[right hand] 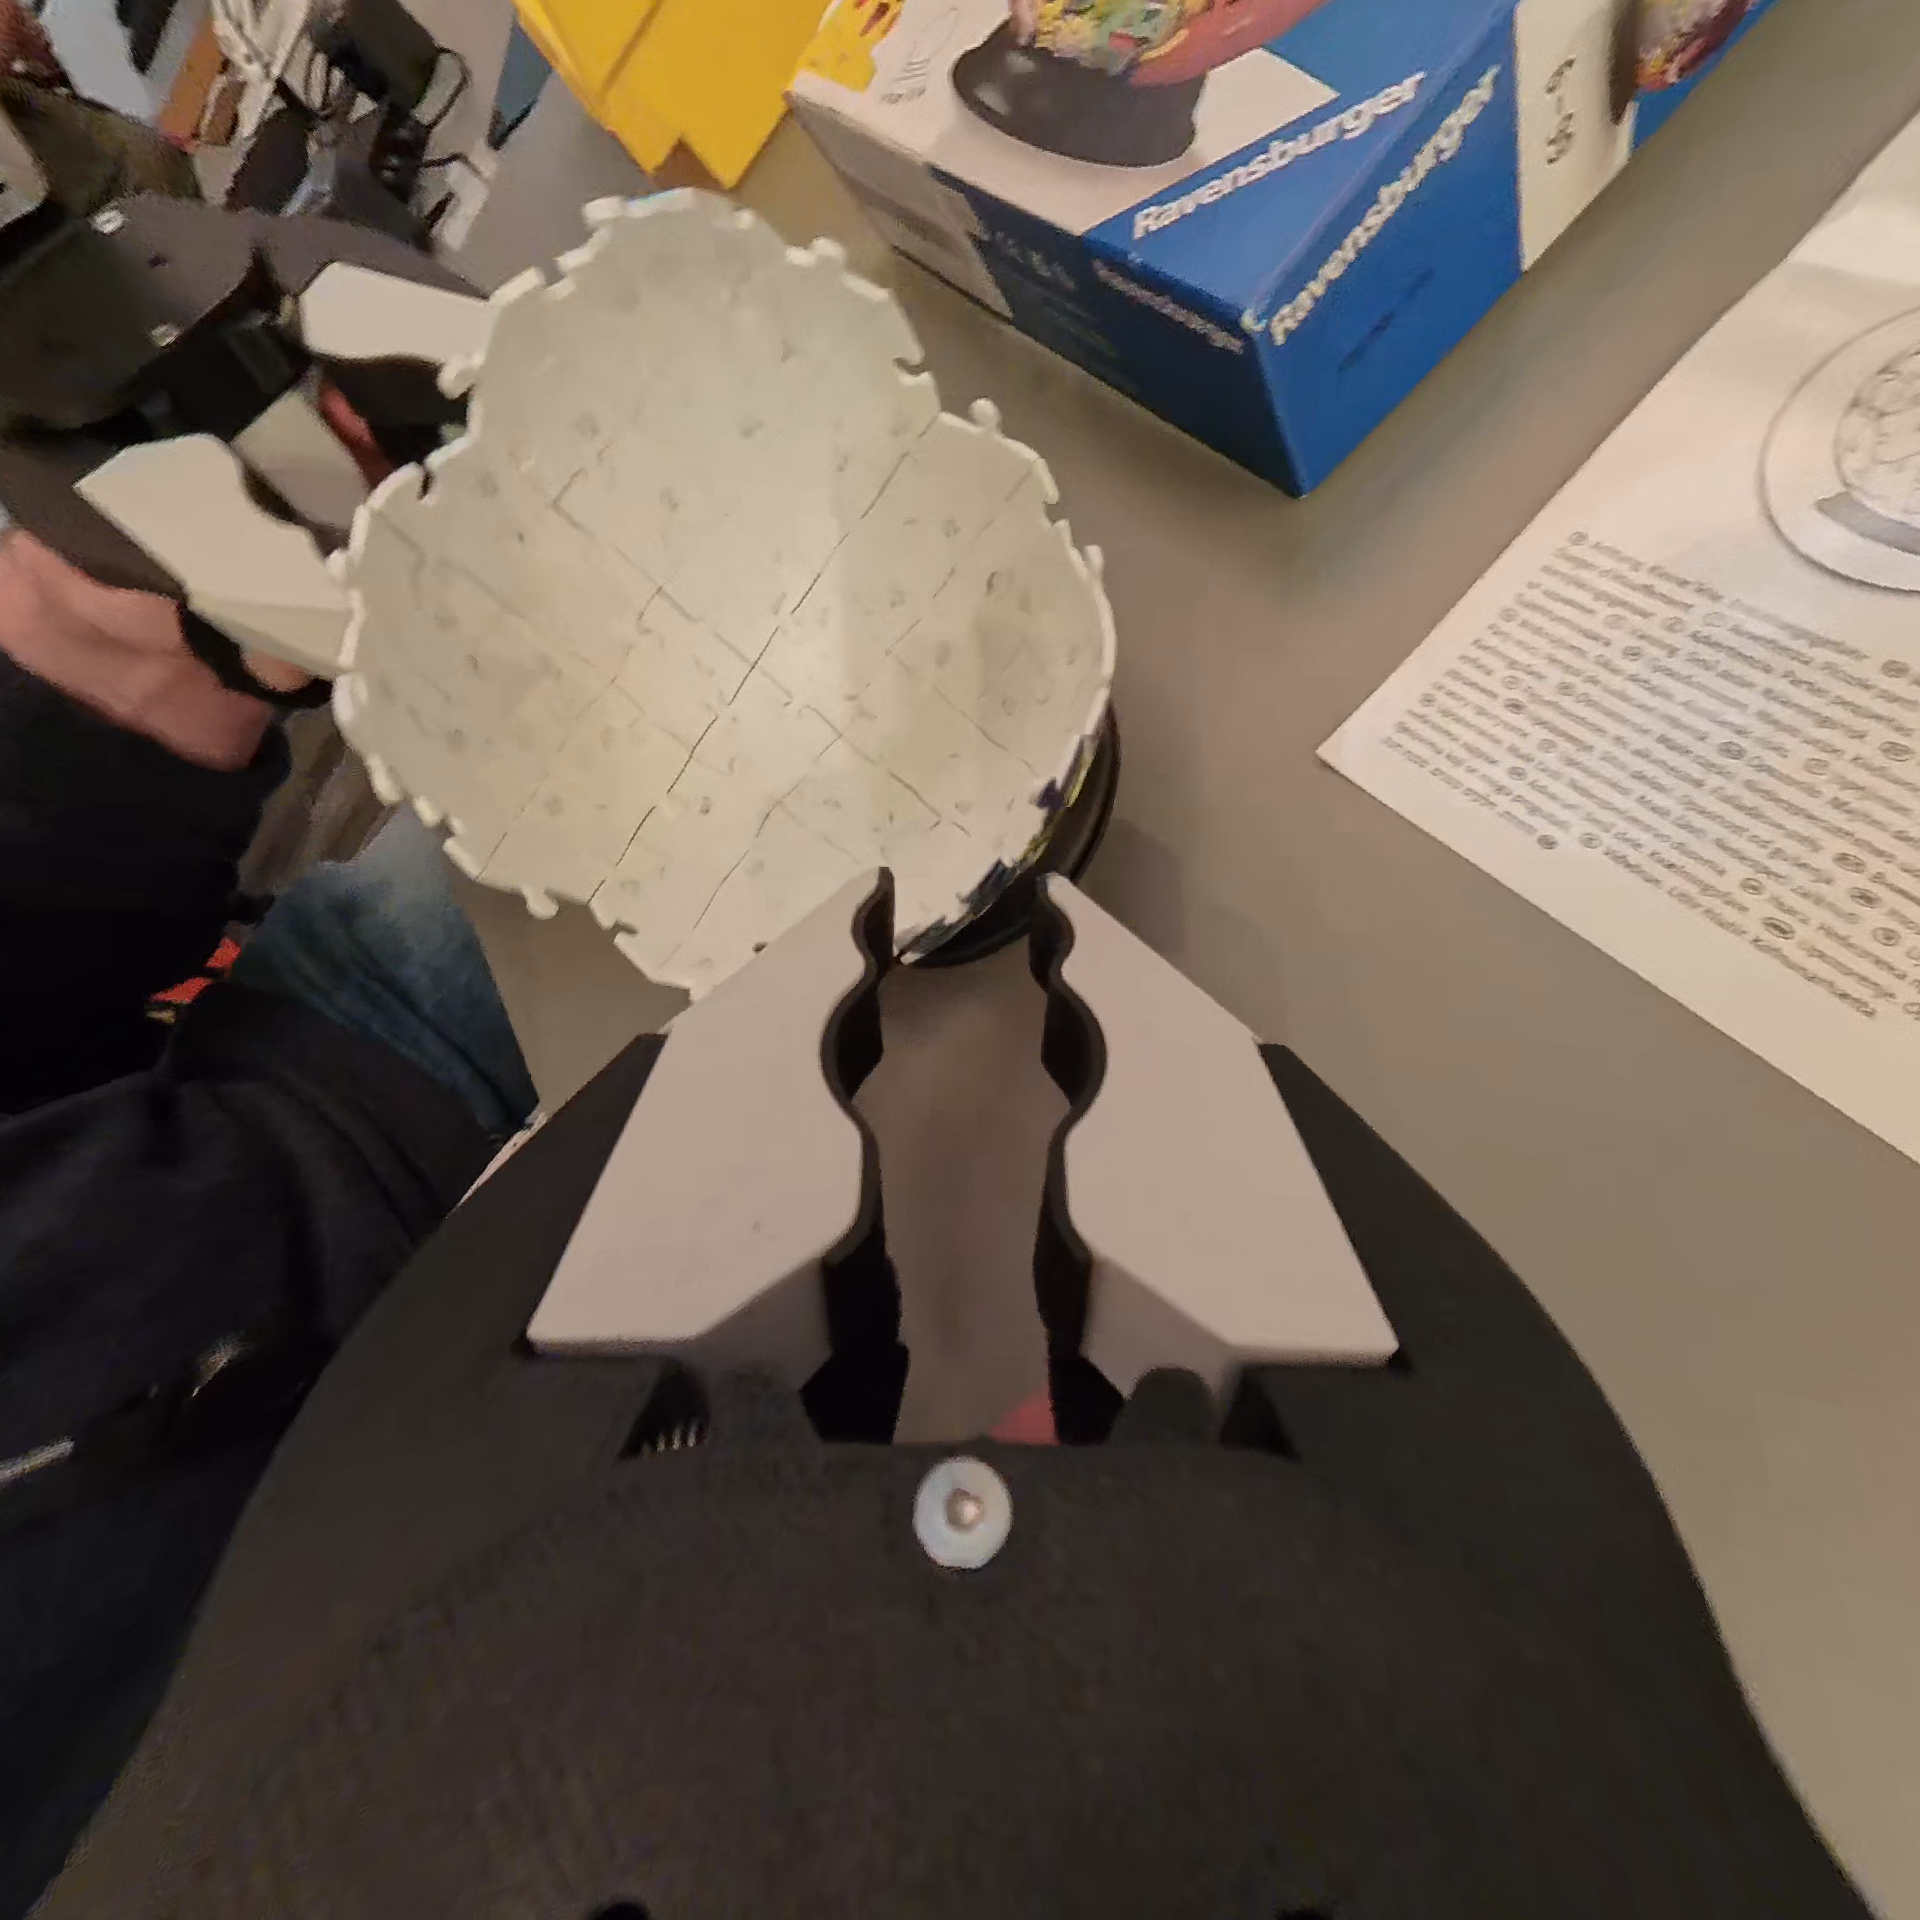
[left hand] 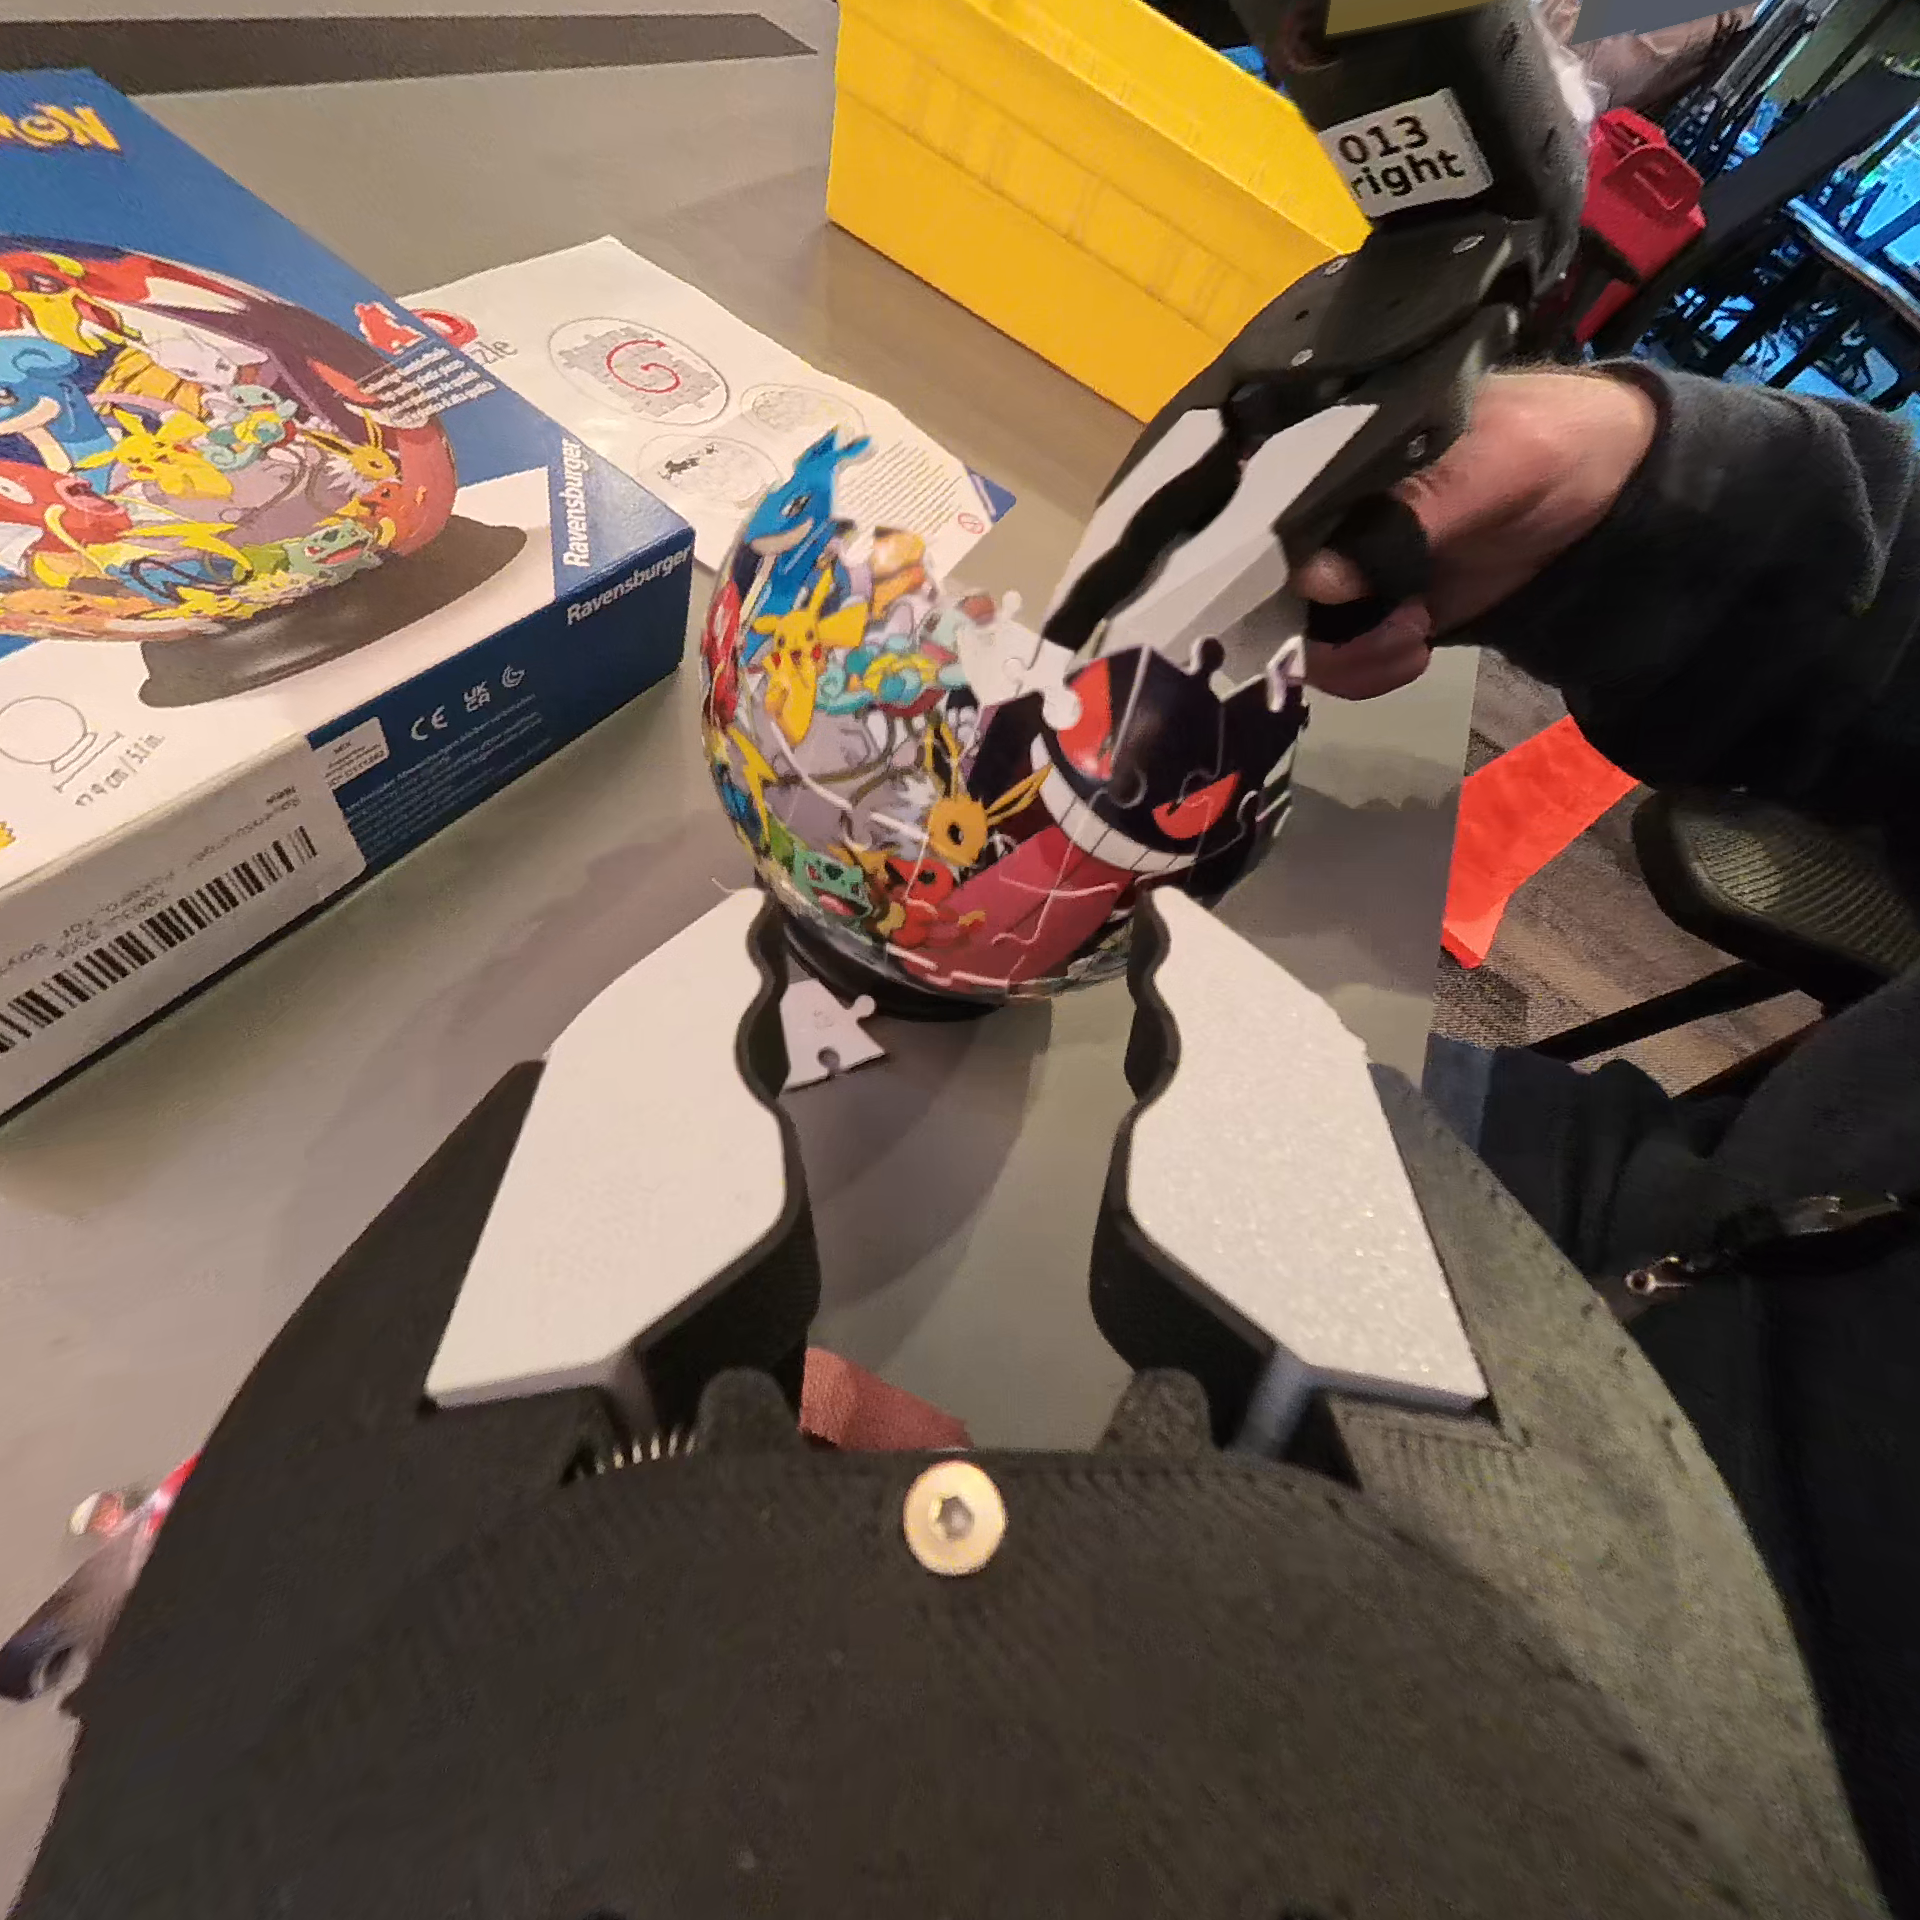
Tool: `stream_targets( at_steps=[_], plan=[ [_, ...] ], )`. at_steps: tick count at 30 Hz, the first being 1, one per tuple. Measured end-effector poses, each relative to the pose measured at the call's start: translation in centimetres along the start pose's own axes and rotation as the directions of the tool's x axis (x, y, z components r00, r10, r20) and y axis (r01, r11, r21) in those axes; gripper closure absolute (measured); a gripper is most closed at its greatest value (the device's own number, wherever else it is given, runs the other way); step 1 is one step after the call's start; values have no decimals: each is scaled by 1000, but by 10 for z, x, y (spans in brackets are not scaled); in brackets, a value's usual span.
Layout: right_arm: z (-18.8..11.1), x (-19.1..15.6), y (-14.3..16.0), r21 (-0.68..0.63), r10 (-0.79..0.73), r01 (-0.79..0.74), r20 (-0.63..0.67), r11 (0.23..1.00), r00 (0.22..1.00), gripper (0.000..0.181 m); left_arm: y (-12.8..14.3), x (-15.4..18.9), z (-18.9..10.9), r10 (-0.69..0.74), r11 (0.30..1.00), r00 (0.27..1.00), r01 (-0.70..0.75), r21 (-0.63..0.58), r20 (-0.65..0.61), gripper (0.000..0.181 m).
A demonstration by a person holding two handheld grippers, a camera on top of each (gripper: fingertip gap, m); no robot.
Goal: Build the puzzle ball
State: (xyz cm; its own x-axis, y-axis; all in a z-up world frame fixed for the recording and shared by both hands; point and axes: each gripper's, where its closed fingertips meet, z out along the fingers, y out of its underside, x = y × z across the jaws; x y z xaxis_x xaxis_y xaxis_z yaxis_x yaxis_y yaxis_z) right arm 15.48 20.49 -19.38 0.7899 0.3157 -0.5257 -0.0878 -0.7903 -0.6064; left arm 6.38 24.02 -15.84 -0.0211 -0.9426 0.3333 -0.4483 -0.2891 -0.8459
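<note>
Your left gripper (left hand: 951, 935) hangs low in front of the half-built puzzle ball (left hand: 987, 748), its two grey fingers spread wide with nothing between them, the tips reaching toward either side of the ball's base. The ball stands on its dark round stand (left hand: 925, 1003) on the grey table (left hand: 436, 1164), its printed cartoon shell facing you and its top unfinished, a jagged rim of tabs showing. Your right gripper (left hand: 1075, 634) comes in from the upper right, its fingertips at that open rim beside a white piece (left hand: 1023, 665) sticking up from the edge; whether the tips pinch that piece cannot be told from here. In the right wrist view the same gripper's jaws stand apart with bare table showing between them, and the ball's plain white inside (right hand: 727, 623) fills the middle of the picture. One loose white puzzle piece (left hand: 831, 1029) lies face down on the table just beside the stand, near your left finger. The blue puzzle box (left hand: 343, 582) lies to the left, a printed instruction sheet (left hand: 675, 395) beside it, and a yellow bin (left hand: 1049, 177) sits behind the ball.
</note>
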Motion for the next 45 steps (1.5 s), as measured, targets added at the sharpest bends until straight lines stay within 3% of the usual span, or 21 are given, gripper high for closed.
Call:
stream_targets(
  at_steps=[11, 22, 28, 31, 36, 40, 45],
  plan=[
    [3, 29, -16, -48, -96, 87, -234, 995, 967, 170, 1, 16, 11, 35, 999, 999, -35, 34, -10, 118],
    [6, 34, -24, -30, -72, 66, -248, 997, 966, 181, 5, 20, 15, 22, 999, 999, -20, 49, -41, 117],
    [-2, 34, -32, -17, -84, 83, -227, 996, 970, 156, 8, 27, 15, -30, 998, 999, 32, 56, -31, 112],
    [-8, 35, -42, -50, -168, 160, -233, 986, 958, 155, 15, 31, 15, -71, 997, 997, 70, 43, 16, 108],
    [6, 28, -55, -216, -352, 314, -172, 925, 920, 152, 26, 48, 26, -174, 985, 983, 172, 34, 66, 101],
    [27, 33, -60, -378, -529, 456, -113, 806, 841, 156, 36, 53, 43, -278, 961, 954, 276, 30, 112, 94],
    [37, 27, -58, -453, -560, 498, -2, 739, 829, 173, 30, 51, 54, -261, 965, 947, 251, 75, 188, 97]
  ],
)
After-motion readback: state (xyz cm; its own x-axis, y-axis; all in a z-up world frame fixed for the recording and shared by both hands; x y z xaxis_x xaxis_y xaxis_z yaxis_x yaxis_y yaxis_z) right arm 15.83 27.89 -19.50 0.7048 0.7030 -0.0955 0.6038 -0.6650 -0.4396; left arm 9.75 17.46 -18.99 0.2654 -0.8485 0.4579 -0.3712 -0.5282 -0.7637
